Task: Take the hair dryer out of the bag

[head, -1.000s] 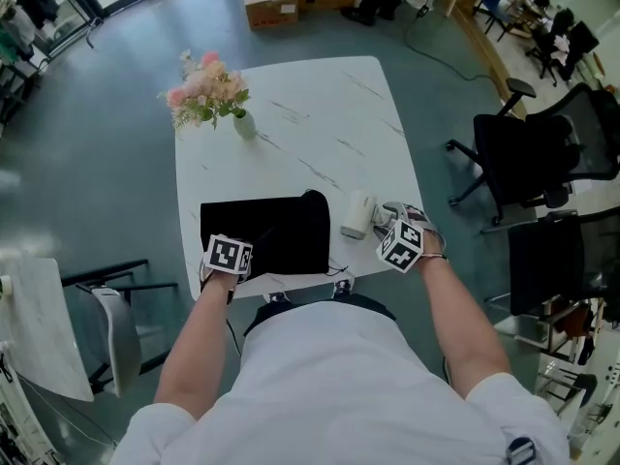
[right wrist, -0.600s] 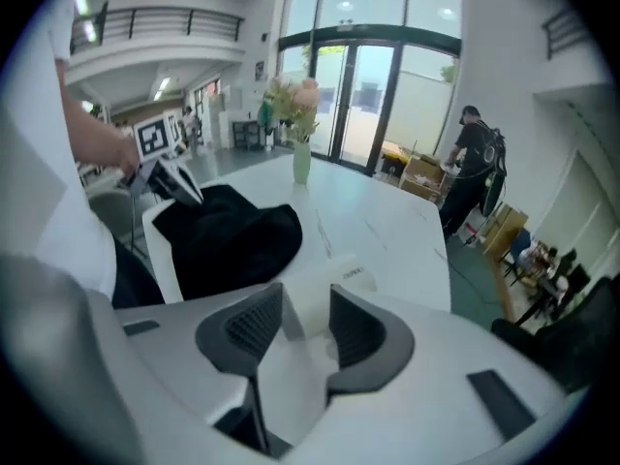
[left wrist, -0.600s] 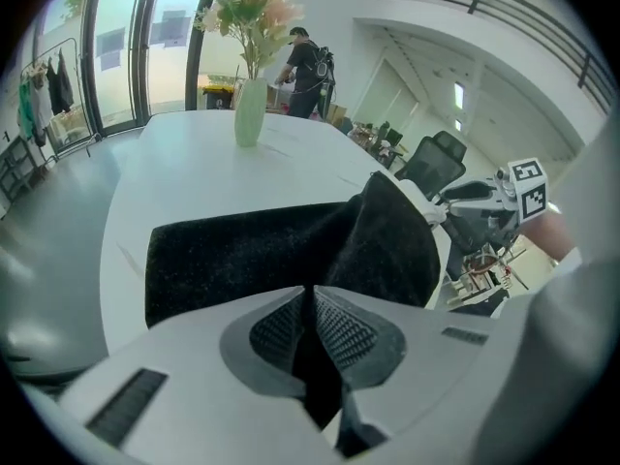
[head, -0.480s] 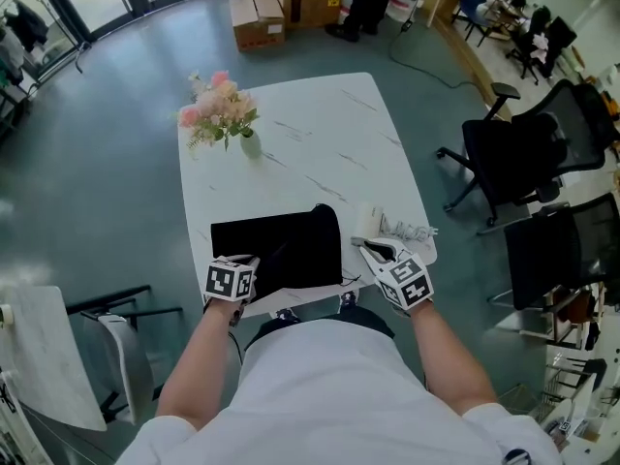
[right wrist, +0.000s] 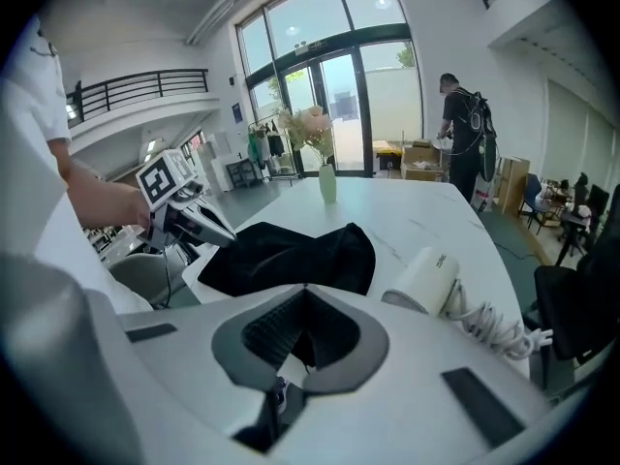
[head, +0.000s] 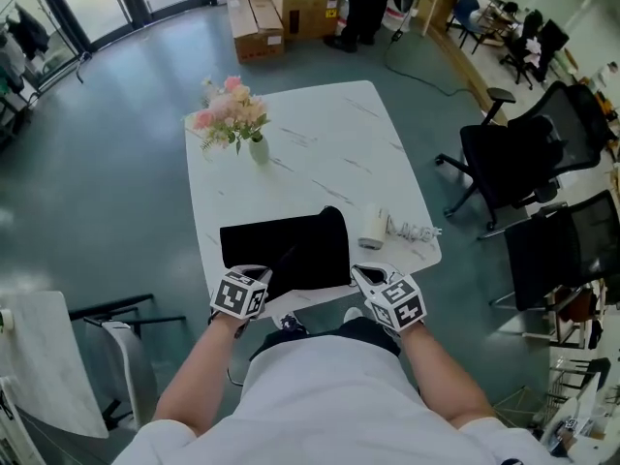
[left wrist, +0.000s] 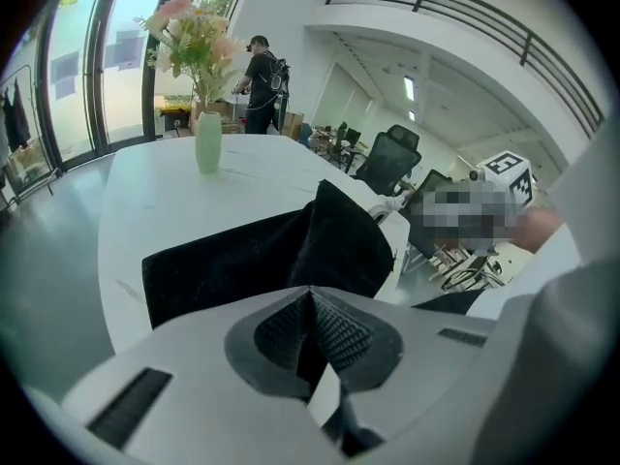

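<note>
The black bag (head: 286, 245) lies flat on the white table (head: 320, 134), its open mouth to the right. The white hair dryer (head: 373, 228) lies on the table right of the bag, outside it, with its coiled cord (head: 414, 231) beside it. Both grippers hang over the table's near edge, apart from bag and dryer. My left gripper (head: 262, 272) is shut with nothing between its jaws, which have just closed. My right gripper (head: 361, 275) has also just closed on nothing. The right gripper view shows the dryer (right wrist: 426, 279) and the bag (right wrist: 291, 255) ahead; the left gripper view shows the bag (left wrist: 262, 255).
A vase of pink flowers (head: 235, 122) stands at the table's far left corner. Black office chairs (head: 518, 163) stand to the right, and a chair (head: 126, 342) at the near left. Cardboard boxes (head: 281, 8) and a standing person (right wrist: 465, 134) are beyond the table.
Both grippers have drawn back toward me, to the table's near edge. The right gripper has left the hair dryer, which stays on the table beside the bag.
</note>
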{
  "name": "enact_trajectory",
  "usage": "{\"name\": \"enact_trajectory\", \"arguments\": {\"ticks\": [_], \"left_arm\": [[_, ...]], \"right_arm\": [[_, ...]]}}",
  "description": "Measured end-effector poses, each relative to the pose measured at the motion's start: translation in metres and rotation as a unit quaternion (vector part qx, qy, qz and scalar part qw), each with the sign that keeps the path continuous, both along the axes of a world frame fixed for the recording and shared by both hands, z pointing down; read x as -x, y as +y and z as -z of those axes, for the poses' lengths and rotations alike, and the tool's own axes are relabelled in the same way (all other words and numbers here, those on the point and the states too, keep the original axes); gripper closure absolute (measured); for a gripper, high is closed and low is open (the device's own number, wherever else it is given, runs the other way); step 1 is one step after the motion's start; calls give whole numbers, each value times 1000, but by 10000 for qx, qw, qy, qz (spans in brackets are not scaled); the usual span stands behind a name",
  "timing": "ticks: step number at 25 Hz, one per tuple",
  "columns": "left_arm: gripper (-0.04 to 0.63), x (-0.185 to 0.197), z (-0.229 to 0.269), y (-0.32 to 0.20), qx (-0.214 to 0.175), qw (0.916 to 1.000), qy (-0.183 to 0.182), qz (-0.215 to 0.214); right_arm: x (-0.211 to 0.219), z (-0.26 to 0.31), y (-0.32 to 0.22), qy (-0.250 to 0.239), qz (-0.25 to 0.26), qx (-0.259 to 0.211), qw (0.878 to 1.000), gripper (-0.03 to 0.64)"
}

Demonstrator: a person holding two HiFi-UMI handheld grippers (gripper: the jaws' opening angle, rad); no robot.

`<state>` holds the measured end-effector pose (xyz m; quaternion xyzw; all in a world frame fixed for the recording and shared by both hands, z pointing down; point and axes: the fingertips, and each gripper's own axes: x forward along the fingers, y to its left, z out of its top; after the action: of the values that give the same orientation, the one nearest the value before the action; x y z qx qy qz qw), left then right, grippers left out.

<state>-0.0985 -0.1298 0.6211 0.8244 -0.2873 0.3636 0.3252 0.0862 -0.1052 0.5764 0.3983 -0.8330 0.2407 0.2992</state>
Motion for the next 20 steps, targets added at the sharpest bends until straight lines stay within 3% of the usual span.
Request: {"name": "enact_trajectory", "arguments": {"ticks": [3,6,10,20], "left_arm": [[578,-10,10,18,-41,9999,79,87],[578,-17,14,41,-156,9998,-73,142],[578,-32,19,65,-169,9979,55,618],[578,-115,35,141,-501,9903,400,1235]], "right_arm": [[3,3,10,-73,214,-4,9997,601],[0,12,20,-280,334,-84,9990,601],[-15,22,33,-480,489,-148,9975,601],[-94,34,90,-690,559,-626,9941,600]]}}
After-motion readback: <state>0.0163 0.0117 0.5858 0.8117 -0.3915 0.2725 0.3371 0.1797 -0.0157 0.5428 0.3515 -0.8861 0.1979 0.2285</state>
